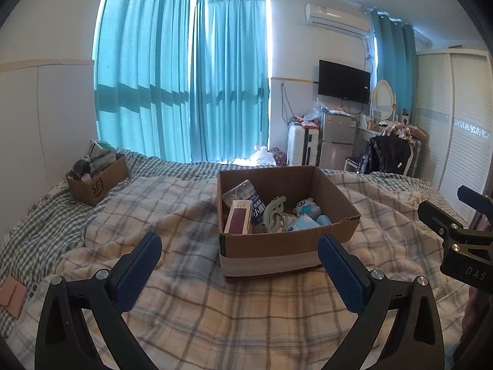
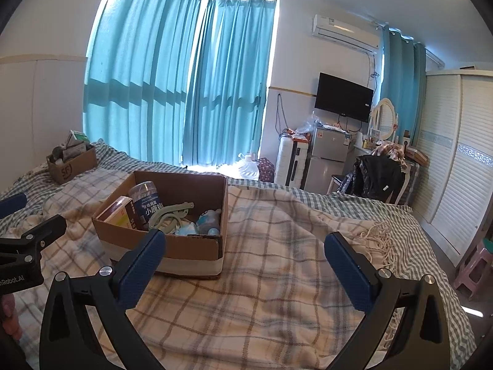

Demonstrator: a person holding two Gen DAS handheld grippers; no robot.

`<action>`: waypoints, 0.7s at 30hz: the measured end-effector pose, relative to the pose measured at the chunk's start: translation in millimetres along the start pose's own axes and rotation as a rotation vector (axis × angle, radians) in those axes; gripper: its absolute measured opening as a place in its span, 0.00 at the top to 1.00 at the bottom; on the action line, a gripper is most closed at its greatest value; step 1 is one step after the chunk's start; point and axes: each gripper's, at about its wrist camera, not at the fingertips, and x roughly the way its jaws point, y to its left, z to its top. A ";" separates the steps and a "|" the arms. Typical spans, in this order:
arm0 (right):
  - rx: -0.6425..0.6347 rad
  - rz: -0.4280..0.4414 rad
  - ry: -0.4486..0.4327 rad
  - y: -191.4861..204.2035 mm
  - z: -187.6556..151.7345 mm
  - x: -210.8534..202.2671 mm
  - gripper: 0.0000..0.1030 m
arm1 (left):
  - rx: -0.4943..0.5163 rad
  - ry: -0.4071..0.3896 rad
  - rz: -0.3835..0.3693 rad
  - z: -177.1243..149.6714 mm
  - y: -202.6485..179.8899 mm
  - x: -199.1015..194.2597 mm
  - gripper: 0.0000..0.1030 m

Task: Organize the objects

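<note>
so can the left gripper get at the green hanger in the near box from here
Probably yes. The left gripper is open and empty, facing the box, which has no lid. The hanger lies on top of the contents, near the front wall, so it would have to come in over that wall.

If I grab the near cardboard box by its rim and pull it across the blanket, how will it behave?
The box has thin open walls, so its rim will probably flex when pinched. It sits on a soft, rumpled blanket, so it may snag or tilt. The can leaning inside could topple.
</note>
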 end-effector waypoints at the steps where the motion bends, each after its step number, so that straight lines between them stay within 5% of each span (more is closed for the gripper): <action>1: 0.001 0.003 0.001 -0.1 -0.2 0.1 0.00 | -0.002 0.003 0.002 -0.5 0.1 0.8 0.00; 21: 0.011 0.022 0.024 -2.0 -2.3 4.3 0.00 | -0.024 0.064 -0.005 -3.8 5.8 10.4 0.00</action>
